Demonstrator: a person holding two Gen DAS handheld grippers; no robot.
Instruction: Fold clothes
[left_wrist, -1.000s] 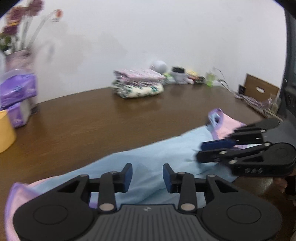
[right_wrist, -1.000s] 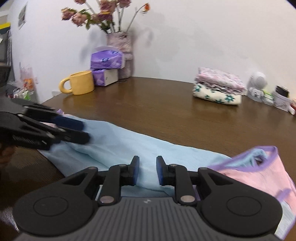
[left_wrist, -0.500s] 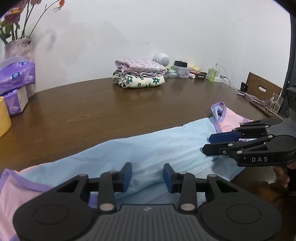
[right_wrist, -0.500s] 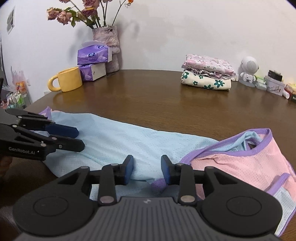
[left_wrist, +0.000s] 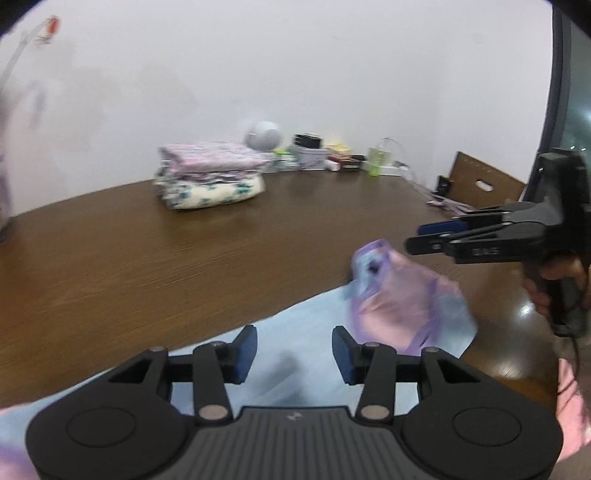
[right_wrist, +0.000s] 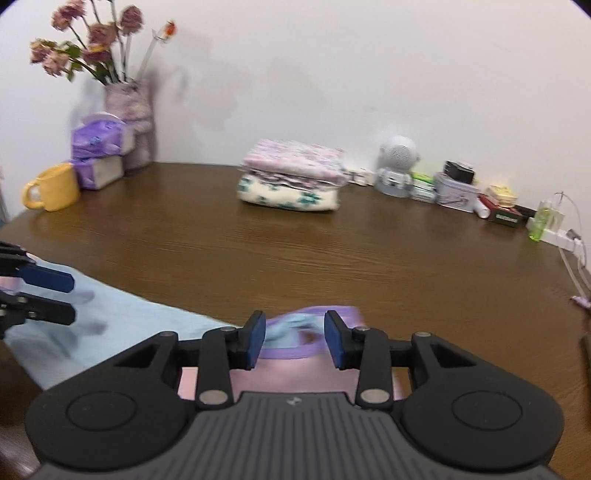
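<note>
Garment (left_wrist: 399, 306) now bunched at its pink end — both tongs, left (left_wrist: 294, 349) and right (right_wrist: 294, 338), spread wider, holding nothing.

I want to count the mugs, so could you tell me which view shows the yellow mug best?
The right wrist view: the yellow mug stands whole, handle included, beside the tissue packs on the table. The left wrist view does not show it.

Light-blue garment (left_wrist: 306, 332) lies spread along the table's near edge; its pink, purple-trimmed end (left_wrist: 399, 291) is bunched, blurred.
</note>
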